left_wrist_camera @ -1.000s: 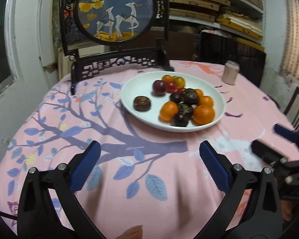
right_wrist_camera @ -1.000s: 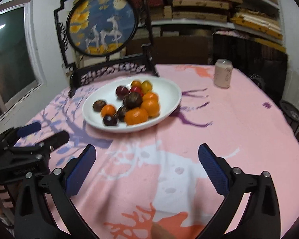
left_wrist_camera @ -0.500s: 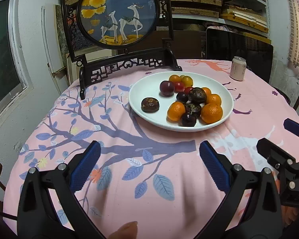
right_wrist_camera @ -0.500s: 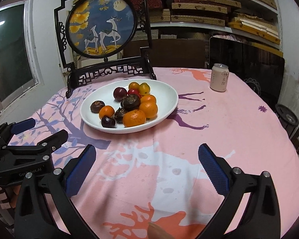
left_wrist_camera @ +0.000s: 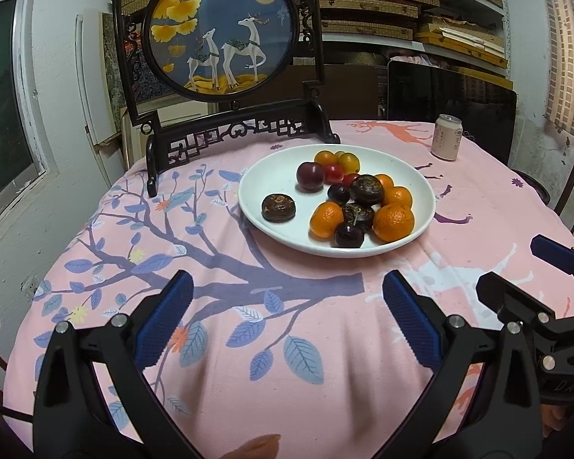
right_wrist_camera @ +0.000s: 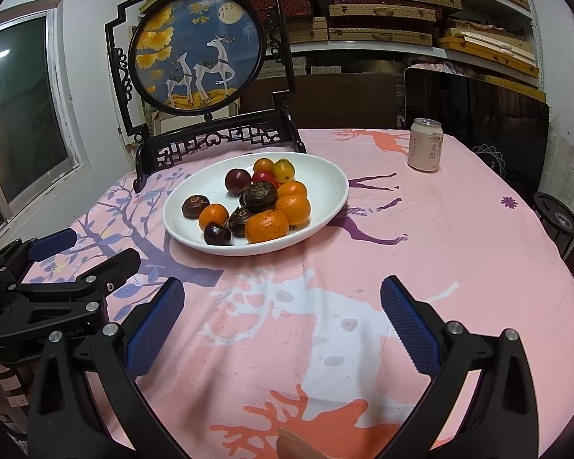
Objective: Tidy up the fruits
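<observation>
A white oval plate (left_wrist_camera: 283,176) (right_wrist_camera: 325,187) stands in the middle of the pink table. It holds several fruits: orange tangerines (left_wrist_camera: 393,223) (right_wrist_camera: 266,225), dark brown water chestnuts (left_wrist_camera: 278,208) (right_wrist_camera: 196,206), dark cherries (left_wrist_camera: 348,235), a plum (left_wrist_camera: 310,176) and small red and yellow tomatoes (left_wrist_camera: 349,162). My left gripper (left_wrist_camera: 287,298) is open and empty, held above the cloth in front of the plate. My right gripper (right_wrist_camera: 283,298) is open and empty, to the right of the left one.
A black carved stand with a round deer picture (left_wrist_camera: 222,26) (right_wrist_camera: 197,49) stands behind the plate. A pale drink can (left_wrist_camera: 445,137) (right_wrist_camera: 424,144) stands at the far right. Shelves with boxes and a dark screen (right_wrist_camera: 478,114) are behind the table.
Both grippers have pulled back and risen a little, so the plate looks farther away. Their jaws stay open. The fruits have not moved.
</observation>
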The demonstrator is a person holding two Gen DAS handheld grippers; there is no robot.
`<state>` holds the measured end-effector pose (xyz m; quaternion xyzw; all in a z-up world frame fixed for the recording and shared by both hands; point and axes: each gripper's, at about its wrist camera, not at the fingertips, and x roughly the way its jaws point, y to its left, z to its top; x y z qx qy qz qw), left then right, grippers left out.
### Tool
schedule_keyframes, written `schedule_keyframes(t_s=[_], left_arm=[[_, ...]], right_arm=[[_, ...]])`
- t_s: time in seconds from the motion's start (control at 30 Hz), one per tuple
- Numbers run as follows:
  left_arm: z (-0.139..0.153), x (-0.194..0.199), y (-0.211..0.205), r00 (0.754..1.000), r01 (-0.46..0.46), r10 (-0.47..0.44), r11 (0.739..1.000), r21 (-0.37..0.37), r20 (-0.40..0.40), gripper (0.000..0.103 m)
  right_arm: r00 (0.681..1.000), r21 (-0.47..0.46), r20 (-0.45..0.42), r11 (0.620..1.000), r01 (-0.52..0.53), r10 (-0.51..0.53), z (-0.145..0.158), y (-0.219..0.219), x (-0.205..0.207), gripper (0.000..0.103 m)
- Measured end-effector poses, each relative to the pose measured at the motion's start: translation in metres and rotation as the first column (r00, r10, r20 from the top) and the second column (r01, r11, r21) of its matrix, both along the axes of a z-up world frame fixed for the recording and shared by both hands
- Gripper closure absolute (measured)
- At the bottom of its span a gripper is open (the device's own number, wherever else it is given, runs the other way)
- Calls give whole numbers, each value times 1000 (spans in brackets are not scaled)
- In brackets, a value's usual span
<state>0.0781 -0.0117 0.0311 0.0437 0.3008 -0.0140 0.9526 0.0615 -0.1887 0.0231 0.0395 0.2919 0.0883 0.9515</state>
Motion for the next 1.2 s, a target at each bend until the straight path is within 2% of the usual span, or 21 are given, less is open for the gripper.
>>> schedule_keyframes(t_s=[1.2], left_arm=[[2, -1, -3, 1000, 12, -12, 1000, -4, -2, 2]], right_arm=[[1000, 6, -14, 1000, -6, 6, -1, 1, 1, 1]])
